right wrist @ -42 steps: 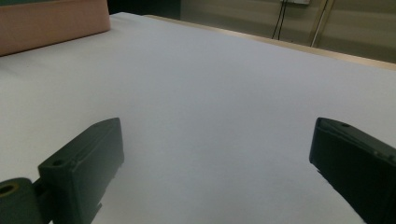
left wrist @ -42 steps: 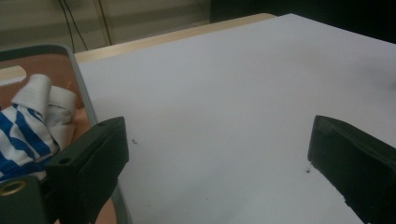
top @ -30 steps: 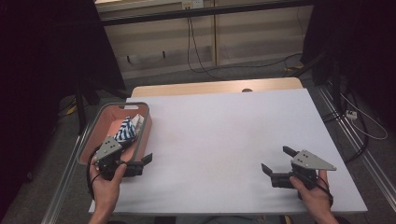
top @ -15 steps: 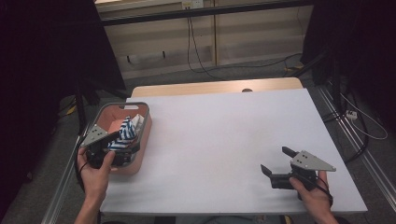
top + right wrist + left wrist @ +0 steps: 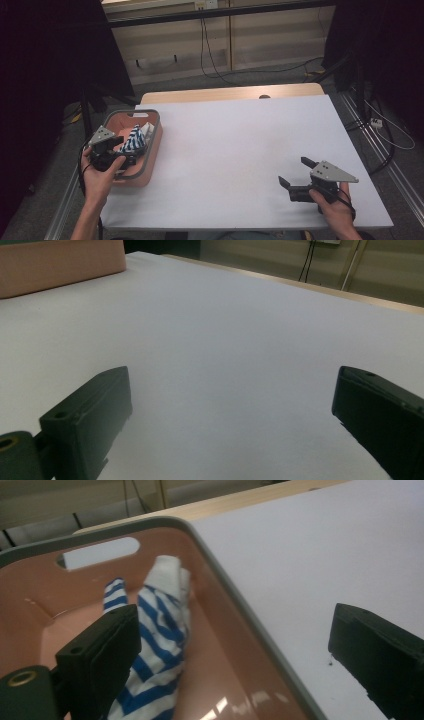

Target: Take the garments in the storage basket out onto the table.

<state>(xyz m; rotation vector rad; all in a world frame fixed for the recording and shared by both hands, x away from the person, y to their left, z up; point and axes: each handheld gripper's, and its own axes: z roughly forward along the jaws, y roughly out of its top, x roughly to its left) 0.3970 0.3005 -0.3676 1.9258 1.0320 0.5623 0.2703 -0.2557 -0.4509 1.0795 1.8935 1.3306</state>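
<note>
A pink bin with a grey rim (image 5: pixel 153 131) sits at the table's left edge. Inside it lies a blue-and-white striped cloth (image 5: pixel 133 140). My left gripper (image 5: pixel 123 151) hovers over the bin's near part, open, its jaws pointing at the cloth. In the left gripper view the cloth (image 5: pixel 156 630) lies just past the left jaw, the bin rim (image 5: pixel 226 576) runs between the jaws, and the left gripper (image 5: pixel 237 630) holds nothing. My right gripper (image 5: pixel 295 171) rests open near the front right of the white table (image 5: pixel 240 145). Bare table shows between its jaws (image 5: pixel 230 395).
The bin's pink side (image 5: pixel 60 262) appears far off in the right gripper view. A wooden strip (image 5: pixel 225 94) borders the table's back edge. Cables trail on the floor (image 5: pixel 280 70) beyond it, and metal rails (image 5: pixel 395 172) run along the right side.
My left gripper has moved left and away from the table's front-left area to over the bin, near the striped cloth. The right gripper has stayed put.
</note>
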